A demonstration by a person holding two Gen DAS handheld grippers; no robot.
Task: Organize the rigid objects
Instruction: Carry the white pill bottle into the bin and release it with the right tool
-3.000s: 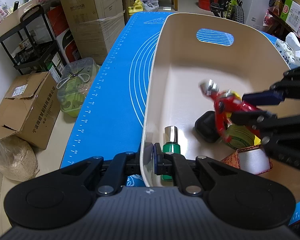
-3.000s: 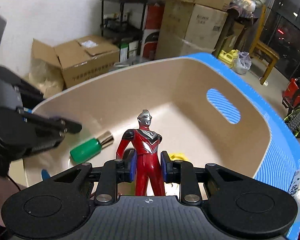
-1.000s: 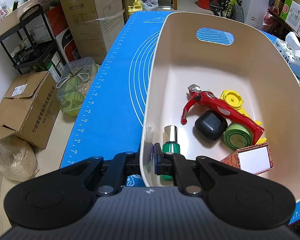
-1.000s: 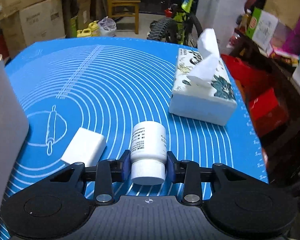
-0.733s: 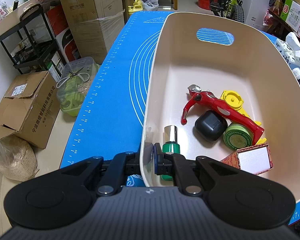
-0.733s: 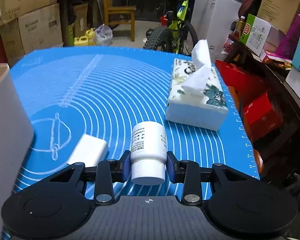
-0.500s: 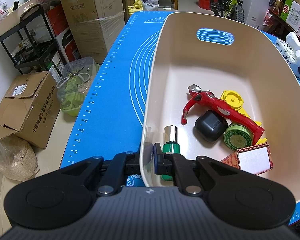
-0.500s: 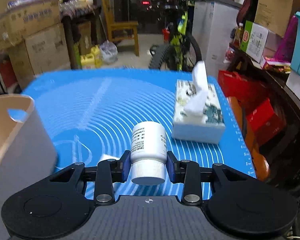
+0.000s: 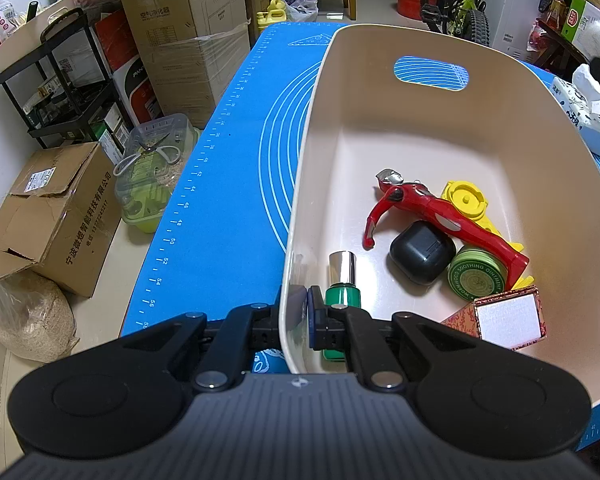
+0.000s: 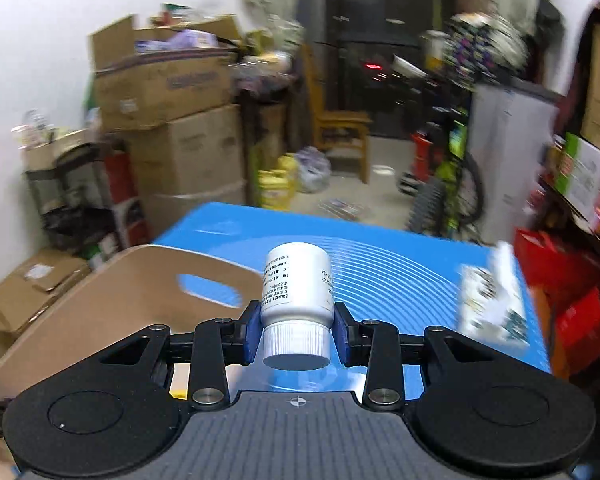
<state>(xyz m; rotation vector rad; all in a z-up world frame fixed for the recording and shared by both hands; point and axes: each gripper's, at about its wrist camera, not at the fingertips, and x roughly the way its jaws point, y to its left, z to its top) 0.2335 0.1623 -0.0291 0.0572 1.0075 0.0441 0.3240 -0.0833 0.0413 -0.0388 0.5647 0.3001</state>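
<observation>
A cream plastic bin [image 9: 428, 80] stands on the blue mat [image 9: 228, 184]. My left gripper [image 9: 298, 312] is shut on the bin's near left rim. Inside lie a red hero figure [image 9: 432, 212], a black case [image 9: 420, 252], a green bottle with silver cap [image 9: 342, 280], a green tin [image 9: 476, 278], a yellow piece [image 9: 464, 200] and a small red box [image 9: 508, 316]. My right gripper [image 10: 296, 330] is shut on a white pill bottle [image 10: 296, 284], held in the air, cap toward the camera. The bin [image 10: 100, 292] lies below it to the left.
A tissue box [image 10: 496, 304] sits on the mat [image 10: 400, 264] to the right, also in the left wrist view [image 9: 584, 108]. Cardboard boxes [image 9: 52, 208], a black shelf [image 9: 60, 92] and a clear container [image 9: 152, 168] stand on the floor left of the table. A chair [image 10: 344, 136] and bicycle stand beyond.
My right gripper has risen and swung left with the white pill bottle, bringing the bin into its view. The left gripper and the bin have not moved.
</observation>
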